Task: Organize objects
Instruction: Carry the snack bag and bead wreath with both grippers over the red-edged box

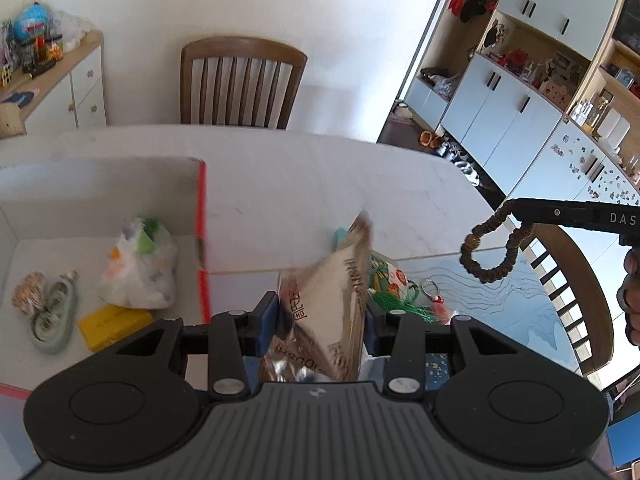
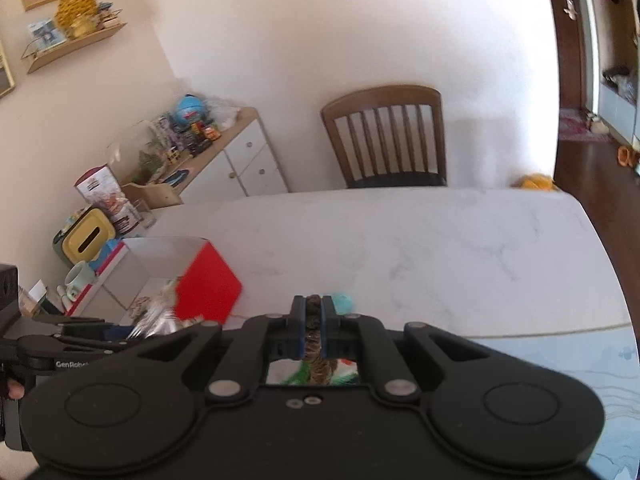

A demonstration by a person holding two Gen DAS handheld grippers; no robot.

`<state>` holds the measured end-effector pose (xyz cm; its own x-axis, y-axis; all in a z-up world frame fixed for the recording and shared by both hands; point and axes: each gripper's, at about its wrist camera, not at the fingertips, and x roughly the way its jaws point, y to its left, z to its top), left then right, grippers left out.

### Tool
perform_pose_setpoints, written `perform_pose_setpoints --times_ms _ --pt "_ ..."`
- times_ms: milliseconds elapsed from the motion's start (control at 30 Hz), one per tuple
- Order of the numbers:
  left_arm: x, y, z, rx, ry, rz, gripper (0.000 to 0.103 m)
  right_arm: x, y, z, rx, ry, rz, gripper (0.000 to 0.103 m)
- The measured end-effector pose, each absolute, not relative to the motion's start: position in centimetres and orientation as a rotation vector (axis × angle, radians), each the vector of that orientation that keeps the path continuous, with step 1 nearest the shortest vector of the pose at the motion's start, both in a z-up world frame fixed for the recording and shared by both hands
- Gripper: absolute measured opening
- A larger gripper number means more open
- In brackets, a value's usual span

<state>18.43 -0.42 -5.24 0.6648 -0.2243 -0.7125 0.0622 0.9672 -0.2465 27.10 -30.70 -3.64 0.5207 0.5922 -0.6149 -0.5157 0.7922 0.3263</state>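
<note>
The left gripper [image 1: 320, 328] is clamped on a tan snack packet [image 1: 332, 300], its blue pads pressing the packet's sides while the crinkled foil end sags toward the camera. The right gripper [image 2: 314, 320] is pinched tight on a loop of brown beads [image 1: 490, 248], which dangles free below its fingertips in the left wrist view. Both loads hang above the marble table [image 1: 300, 200], over a small heap of leftover items on a blue mat [image 1: 500, 292] (a green-and-orange wrapper [image 1: 384, 280] and a key ring [image 1: 430, 286] among them). To the left stands the open red-edged box [image 1: 202, 240], already holding a white plastic bag [image 1: 140, 268], a yellow packet [image 1: 112, 324] and a pale green pouch [image 1: 56, 320]. The packet is held only by its lower part and tilts, so I judge it could slip or twist out on the way to the box. The swinging bead loop could snag the box wall or the other gripper if both hands converge on the opening together.
</note>
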Motion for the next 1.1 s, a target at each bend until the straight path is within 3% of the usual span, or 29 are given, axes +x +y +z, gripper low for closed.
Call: perform_pose_setpoints --times_ms 133,467,567,633,667,1100 --pt "17.9 1.7 -4.0 -0.193 0.802 -0.174 0.034 26.3 -27.7 -2.3 0.075 0.766 0.696 0.006" --pt "17.0 1.9 -5.2 -0.096 0.835 -0.279 0.035 24.5 -22.7 -2.2 0.037 0.767 0.722 0.006" --pt "16.9 -0.2 -6.0 -0.05 0.844 -0.291 0.047 24.5 -23.2 -2.9 0.045 0.786 0.713 0.006" --pt "16.8 -1.7 -6.8 -0.026 0.85 -0.284 0.065 24.4 -23.7 -3.2 0.042 0.796 0.708 0.006" --pt "16.7 -2.5 -7.1 -0.012 0.849 -0.276 0.067 24.4 -23.9 -3.4 0.041 0.8 0.709 0.006" --pt "17.8 -8.8 -14.0 0.155 0.93 0.072 0.068 25.7 -26.5 -5.3 -0.011 0.858 0.772 0.006"
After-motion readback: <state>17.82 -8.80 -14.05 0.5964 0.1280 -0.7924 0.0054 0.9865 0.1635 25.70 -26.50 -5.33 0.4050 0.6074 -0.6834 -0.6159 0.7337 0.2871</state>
